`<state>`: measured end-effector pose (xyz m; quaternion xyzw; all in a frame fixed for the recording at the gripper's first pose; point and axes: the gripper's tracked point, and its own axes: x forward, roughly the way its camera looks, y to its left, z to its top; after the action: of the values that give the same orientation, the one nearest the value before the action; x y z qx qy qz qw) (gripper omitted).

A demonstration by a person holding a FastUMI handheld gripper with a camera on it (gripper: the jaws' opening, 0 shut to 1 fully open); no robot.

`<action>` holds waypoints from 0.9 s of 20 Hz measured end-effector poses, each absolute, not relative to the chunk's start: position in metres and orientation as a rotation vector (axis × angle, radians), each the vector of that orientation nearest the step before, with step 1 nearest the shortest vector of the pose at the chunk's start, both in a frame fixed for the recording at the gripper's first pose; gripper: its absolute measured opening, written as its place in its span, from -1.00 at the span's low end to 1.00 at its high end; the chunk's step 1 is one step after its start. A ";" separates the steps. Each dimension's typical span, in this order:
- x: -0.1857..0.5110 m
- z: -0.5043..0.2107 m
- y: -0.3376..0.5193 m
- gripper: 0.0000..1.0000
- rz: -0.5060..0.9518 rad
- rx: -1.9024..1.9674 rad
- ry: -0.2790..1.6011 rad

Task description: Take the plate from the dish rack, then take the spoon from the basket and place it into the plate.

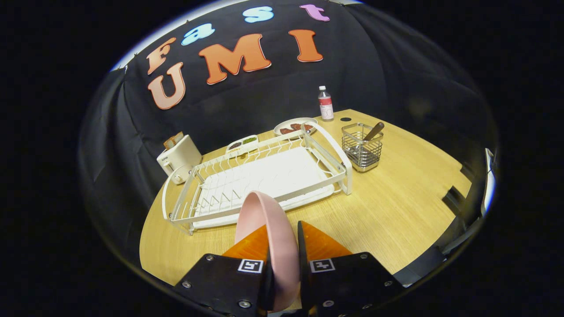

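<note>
My gripper (284, 240) is shut on a pink plate (266, 215), which stands on edge between the two fingers and rises above them. Beyond the plate lies the white wire dish rack (264, 176) on the wooden table (396, 207), with no dishes in it. To the right of the rack stands a metal wire basket (362, 152) with a spoon's brown handle (374, 130) sticking out of its top. The plate is held in the air, in front of the rack's near rail.
A white toaster (178, 158) with toast stands left of the rack. Behind the rack are a small white two-part dish (242, 144) and a round plate of food (294, 127). A bottle (325, 104) stands at the back by the wall. The table edge runs close on the right.
</note>
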<state>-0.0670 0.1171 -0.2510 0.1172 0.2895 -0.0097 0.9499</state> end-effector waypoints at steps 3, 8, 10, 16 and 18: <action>-0.071 -0.267 0.114 -0.52 -0.010 0.241 0.613; -0.069 -0.289 0.108 -0.47 -0.005 0.281 0.659; -0.065 -0.292 0.106 -0.45 -0.003 0.299 0.665; -0.059 -0.305 0.101 -0.22 0.013 0.136 0.663; -0.061 -0.315 0.090 -0.13 -0.001 0.032 0.694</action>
<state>-0.0612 0.0897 -0.3154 0.0158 0.3402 -0.0007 0.9402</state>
